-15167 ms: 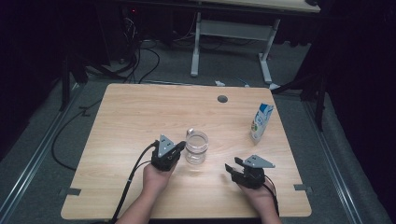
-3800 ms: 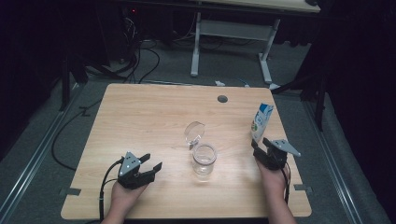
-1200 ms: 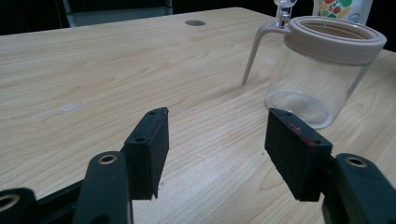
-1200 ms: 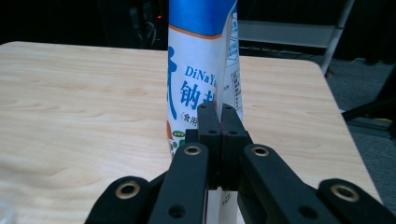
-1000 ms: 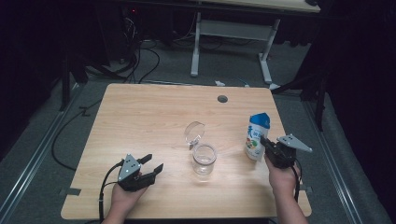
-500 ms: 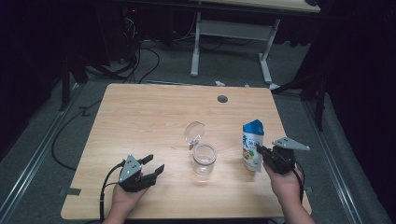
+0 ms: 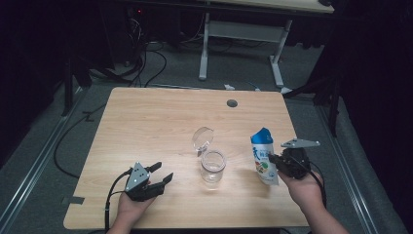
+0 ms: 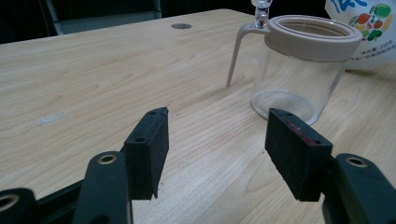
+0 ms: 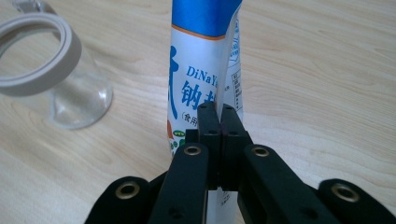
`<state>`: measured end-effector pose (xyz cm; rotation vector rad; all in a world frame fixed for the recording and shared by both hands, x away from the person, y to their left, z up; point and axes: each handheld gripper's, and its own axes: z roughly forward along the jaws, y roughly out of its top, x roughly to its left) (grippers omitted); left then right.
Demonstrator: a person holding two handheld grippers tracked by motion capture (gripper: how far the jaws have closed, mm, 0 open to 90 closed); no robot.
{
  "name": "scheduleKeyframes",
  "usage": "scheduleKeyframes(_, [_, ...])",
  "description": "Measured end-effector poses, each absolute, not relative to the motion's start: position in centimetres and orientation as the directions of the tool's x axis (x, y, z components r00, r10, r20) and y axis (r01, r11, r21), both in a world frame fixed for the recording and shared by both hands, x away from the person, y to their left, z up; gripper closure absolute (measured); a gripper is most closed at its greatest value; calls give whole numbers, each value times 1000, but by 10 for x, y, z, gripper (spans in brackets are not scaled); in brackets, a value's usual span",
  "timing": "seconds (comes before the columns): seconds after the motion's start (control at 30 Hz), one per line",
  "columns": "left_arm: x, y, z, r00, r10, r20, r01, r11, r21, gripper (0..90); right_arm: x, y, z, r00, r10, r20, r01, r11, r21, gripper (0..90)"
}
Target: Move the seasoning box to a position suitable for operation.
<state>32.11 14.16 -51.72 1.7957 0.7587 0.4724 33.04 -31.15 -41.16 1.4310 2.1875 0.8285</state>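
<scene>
Two grippers work at a pale wooden table [image 7: 146, 126], and we use the clear glass jar with a beige plastic collar [image 7: 213, 166] as our landmark. Its hinged clear lid [image 7: 201, 138] stands flipped open on the far side, so the mouth is free.

Just to the right of the jar, our right gripper [image 7: 272, 161] has its jaws pressed together on the thin side seam of a white and blue stand-up pouch printed with vegetables [image 7: 263, 157]. The pouch stands upright, near the jar but apart from it; we cannot tell whether its base touches the table.

Well to the left of the jar and nearer to us, our left gripper [image 7: 163, 174] rests low with its jaws spread and nothing between them, pointing towards the jar.

We judge the step in hand to be bringing the pouch to the jar for pouring. To do it well, we should keep the pinch firm on the seam, carry the pouch's top above the jar's mouth before tilting, and tip slowly. The idle left gripper could steady the jar's wall, since a nudge might slide or topple the light glass.
</scene>
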Motion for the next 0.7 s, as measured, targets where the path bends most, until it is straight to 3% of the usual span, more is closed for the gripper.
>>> scheduleKeyframes(0.7, [319,137,-518,734,678,-33,258,-233,938,397,345,-301,-395,-473,881,-12,779,424,461,900])
